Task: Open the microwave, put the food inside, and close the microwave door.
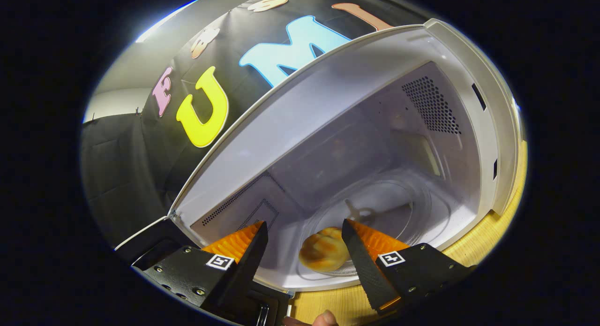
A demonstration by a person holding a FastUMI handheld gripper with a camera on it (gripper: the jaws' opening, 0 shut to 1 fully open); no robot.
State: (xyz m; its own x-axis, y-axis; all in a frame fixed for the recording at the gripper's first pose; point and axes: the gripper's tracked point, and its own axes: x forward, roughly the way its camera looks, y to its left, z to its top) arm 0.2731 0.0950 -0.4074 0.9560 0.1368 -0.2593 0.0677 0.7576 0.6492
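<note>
Resting on the clear glass turntable (398, 208) inside the open white microwave (468, 129), a round golden-brown bun (323, 253) sits just ahead of the hand-held gripper (304, 234) — fingers spread, holding nothing. Food looks placed — closing the door remains. Wooden counter (487, 241) lies below.

We see the microwave (375, 105) with smooth glossy walls, a clear glass turntable (422, 208), and a wood-grain table (487, 237).

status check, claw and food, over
Claw open, fingers apart either side of bun. Bun on glass turntable inside microwave, door open. Nothing blocking.
</note>
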